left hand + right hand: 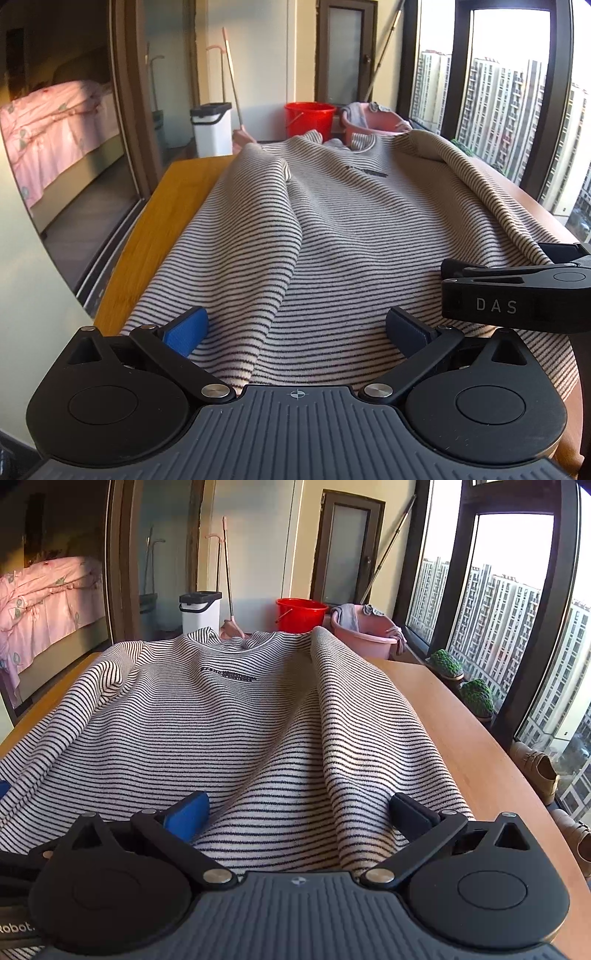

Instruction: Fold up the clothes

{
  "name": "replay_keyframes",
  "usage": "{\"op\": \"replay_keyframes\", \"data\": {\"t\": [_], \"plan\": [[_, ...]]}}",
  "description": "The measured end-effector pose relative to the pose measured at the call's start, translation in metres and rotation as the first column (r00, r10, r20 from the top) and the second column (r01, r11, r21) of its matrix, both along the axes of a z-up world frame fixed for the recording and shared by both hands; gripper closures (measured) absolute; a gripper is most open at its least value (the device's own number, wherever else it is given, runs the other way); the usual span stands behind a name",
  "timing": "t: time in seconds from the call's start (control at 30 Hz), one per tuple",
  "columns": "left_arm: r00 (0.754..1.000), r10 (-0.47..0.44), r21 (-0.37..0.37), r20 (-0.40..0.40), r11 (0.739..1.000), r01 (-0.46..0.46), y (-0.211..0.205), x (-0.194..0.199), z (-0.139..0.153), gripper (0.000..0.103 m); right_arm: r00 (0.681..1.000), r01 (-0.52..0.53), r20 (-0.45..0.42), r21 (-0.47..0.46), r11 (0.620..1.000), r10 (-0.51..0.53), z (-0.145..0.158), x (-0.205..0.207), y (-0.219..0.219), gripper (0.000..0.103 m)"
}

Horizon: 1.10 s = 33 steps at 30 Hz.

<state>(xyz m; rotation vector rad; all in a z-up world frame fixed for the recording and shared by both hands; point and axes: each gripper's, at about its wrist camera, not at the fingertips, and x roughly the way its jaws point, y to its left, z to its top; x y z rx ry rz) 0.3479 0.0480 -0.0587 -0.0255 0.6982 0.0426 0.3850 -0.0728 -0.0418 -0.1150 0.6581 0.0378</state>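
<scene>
Garment: a striped sweater (pixel 351 229) lies spread face-up along the wooden worktop (pixel 166 221), neckline at the far end, hem nearest my cameras.
Folds: one long ridge of cloth runs down the sweater's left side, another down its right (pixel 354 716); both sleeves appear turned in over the body.
Left gripper: my left gripper (pixel 295 328) sits at the hem with its blue-padded fingers (pixel 186 330) spread wide apart, striped cloth lying between them; I cannot tell whether the pads touch the fabric.
Right gripper: my right gripper (pixel 295 810) is likewise spread wide at the hem, straddling the right-hand ridge; seen from the left wrist view it sits just beside the left one, over the sweater's right edge.
Beyond the worktop: a red bucket (pixel 309 119), a pink basin (pixel 364 631) holding cloth, and a white bin (pixel 200 612) stand on the floor at the far end.
Surroundings: a bed with pink bedding (pixel 40 594) shows behind glass on the left; tall windows on the right look onto apartment towers (pixel 491 627).
</scene>
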Motion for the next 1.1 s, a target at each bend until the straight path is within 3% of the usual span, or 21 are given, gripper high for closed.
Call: {"op": "replay_keyframes", "data": {"t": [0.87,1.1], "plan": [[1.000,-0.025,0.002,-0.004,1.000,0.025,0.003,0.012,-0.002,0.000,1.000,0.005,0.002,0.001,1.000,-0.005,-0.006,0.018,0.010,0.000],[0.999,-0.051,0.002,-0.005,0.999,0.051,0.003,0.015,-0.004,0.000,0.997,-0.071,-0.001,0.016,0.997,0.071,-0.005,0.020,0.000,0.000]]}}
